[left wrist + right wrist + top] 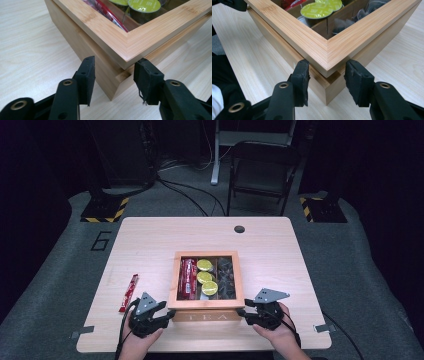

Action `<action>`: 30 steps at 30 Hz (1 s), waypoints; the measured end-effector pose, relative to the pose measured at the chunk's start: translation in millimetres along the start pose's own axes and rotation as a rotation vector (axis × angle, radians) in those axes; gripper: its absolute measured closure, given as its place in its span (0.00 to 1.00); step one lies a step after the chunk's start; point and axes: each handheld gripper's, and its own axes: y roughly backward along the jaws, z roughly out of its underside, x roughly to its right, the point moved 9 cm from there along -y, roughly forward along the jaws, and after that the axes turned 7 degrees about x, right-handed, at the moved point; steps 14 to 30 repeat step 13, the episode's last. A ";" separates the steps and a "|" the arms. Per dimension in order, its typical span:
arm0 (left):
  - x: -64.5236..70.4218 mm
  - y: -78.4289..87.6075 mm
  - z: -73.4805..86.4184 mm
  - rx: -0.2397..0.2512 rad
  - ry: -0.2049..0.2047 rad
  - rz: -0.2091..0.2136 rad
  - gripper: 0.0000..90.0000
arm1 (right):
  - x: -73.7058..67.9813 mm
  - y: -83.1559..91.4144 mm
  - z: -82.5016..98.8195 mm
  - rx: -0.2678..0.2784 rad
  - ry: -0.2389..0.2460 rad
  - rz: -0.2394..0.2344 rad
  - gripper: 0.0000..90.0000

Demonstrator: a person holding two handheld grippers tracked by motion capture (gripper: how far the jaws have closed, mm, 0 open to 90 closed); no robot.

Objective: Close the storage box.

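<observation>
One box (206,309) sits between the two grippers, the left gripper (159,312) at its near left corner and the right gripper (246,312) at its near right corner. Inside it, beyond the jaws, are three green pods (204,277) in a middle row, a batch of red sticks (187,278) on the left gripper's side, too close-packed to count, and dark bags (226,277) on the right gripper's side, also uncountable. One more red stick (129,293) lies on the one table (270,250) just beyond the left gripper, and one chair (261,175) stands far past both.
</observation>
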 end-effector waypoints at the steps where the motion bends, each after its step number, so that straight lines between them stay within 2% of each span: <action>1: 0.1 0.3 2.3 -0.014 0.010 0.008 0.56 | -0.7 -0.2 1.6 -0.012 -0.003 -0.005 0.60; 2: 0.2 -0.4 3.6 -0.018 0.019 0.006 0.55 | -0.5 -0.6 3.2 -0.024 0.001 -0.005 0.60; 3: 0.2 -0.8 7.1 -0.046 0.023 0.011 0.50 | -1.0 -1.7 5.7 -0.044 -0.002 -0.004 0.57; 4: 0.2 -0.8 7.1 -0.046 0.023 0.011 0.50 | -0.5 -1.5 7.5 -0.064 0.008 -0.006 0.55; 5: -0.1 0.3 9.4 -0.044 0.012 0.008 0.47 | -0.1 -1.2 6.9 -0.057 0.009 -0.007 0.51; 6: -0.9 2.4 10.3 -0.044 0.003 0.006 0.44 | -1.8 0.5 5.4 -0.052 0.000 -0.029 0.49; 8: -1.7 6.1 12.0 -0.038 0.011 0.001 0.42 | -0.1 4.2 0.2 -0.022 0.007 -0.016 0.48; 11: -5.2 10.6 11.7 -0.017 0.034 -0.003 0.42 | 1.6 6.6 -2.7 -0.004 0.001 -0.002 0.47; 13: -6.8 11.4 10.0 -0.006 0.045 -0.004 0.42 | 1.0 5.3 -0.9 -0.010 -0.004 0.002 0.47; 30: -6.8 11.4 10.0 -0.006 0.045 -0.004 0.42 | 1.0 5.3 -0.9 -0.010 -0.004 0.002 0.47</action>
